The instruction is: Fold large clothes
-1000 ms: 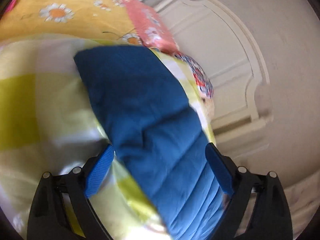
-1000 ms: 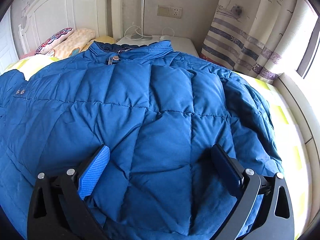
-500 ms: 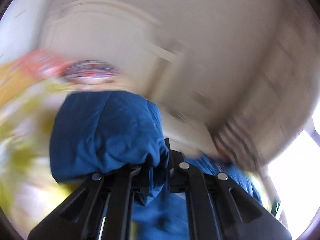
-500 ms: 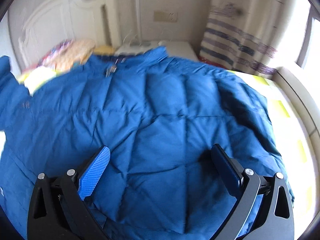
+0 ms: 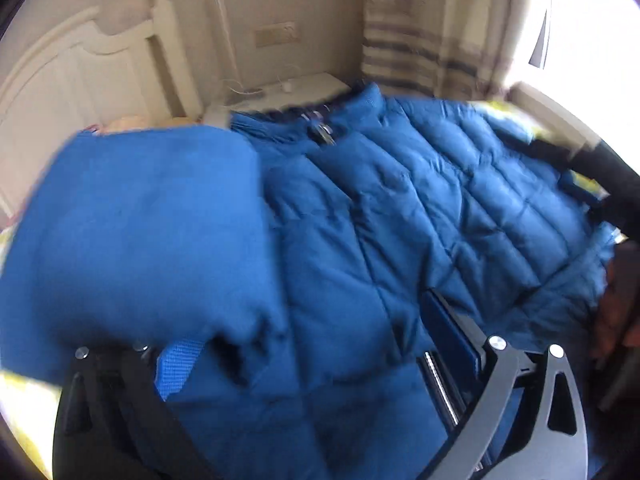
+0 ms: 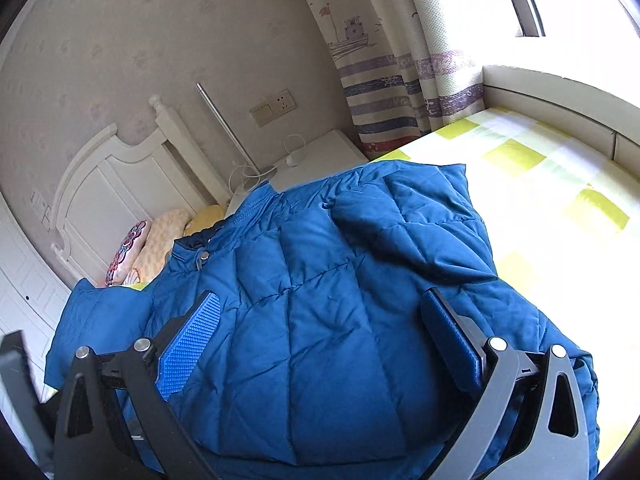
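Blue quilted jacket (image 6: 332, 320) spread across the bed (image 6: 540, 184), collar toward the white headboard (image 6: 116, 184), one sleeve (image 5: 132, 240) flopped over its left side. Left hand-held gripper (image 5: 304, 344) just opened wide, sleeve draped on its left finger, unpinched. Right hand-held gripper (image 6: 320, 340) spread wide above the jacket, gripping nothing.

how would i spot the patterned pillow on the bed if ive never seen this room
Start at the white headboard at the head of the bed. Below it, beyond the blue puffer jacket, lie pillows. The patterned pillow is the outermost one, red and dark flowery print, beside a plain peach pillow.
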A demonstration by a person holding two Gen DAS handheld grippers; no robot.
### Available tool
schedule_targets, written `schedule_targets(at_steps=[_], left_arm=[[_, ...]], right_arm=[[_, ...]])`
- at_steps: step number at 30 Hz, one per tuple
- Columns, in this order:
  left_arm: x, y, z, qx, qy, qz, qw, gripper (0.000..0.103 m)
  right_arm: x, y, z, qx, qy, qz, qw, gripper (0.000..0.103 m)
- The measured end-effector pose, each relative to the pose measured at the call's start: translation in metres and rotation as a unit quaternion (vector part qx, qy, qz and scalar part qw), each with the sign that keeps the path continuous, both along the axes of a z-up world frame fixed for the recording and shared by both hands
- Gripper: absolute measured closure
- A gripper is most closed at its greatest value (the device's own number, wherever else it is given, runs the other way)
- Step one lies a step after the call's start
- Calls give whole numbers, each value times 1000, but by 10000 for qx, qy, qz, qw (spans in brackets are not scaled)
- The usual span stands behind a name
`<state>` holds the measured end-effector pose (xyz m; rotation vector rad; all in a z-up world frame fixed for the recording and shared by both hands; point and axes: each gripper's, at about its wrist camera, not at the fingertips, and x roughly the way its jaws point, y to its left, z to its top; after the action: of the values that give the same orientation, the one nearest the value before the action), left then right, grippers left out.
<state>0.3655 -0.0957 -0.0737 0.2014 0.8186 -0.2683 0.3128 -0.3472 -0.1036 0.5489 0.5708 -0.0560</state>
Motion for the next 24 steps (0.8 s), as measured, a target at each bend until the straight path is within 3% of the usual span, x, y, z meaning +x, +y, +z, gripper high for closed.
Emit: schedule_targets(at_steps=[3, 6, 9, 11, 13, 16, 19, 20, 24], left_arm=[[-40, 34, 41, -766, -603, 296, 9948, 3], [-55, 86, 56, -1232, -955, 1288, 9793, 3], [-54, 142, 40, -1334, -574, 2492, 9575, 4], [-50, 164, 24, -1292, -256, 2863, 9490, 5], [-43, 171, 15, -1231, -63, 2908, 9488, 5], [-15, 154, -3, -827, 220, 2700, 9590, 5], [7, 139, -22, -449, 283, 2621, 9636, 4], [9, 137, -28, -419, 377, 2596, 9641, 3], [10, 150, -33, -877, 506, 2603, 9602, 2]], right_arm=[[-3, -6, -1, 76, -48, 13, 10000, 6], [-2, -6, -1, 51, -23, 25, 10000, 6], [0, -6, -1, 17, -4, 29, 10000, 6], [0, -6, -1, 5, 18, 29, 10000, 6], [1, -4, -1, -29, 67, 34, 10000, 5], [7, 0, -3, -136, 246, 40, 9996, 4], [9, 3, -4, -202, 352, 40, 9992, 4], [9, 3, -5, -178, 351, 45, 9992, 4], [9, 2, -7, -151, 391, 66, 9991, 4]])
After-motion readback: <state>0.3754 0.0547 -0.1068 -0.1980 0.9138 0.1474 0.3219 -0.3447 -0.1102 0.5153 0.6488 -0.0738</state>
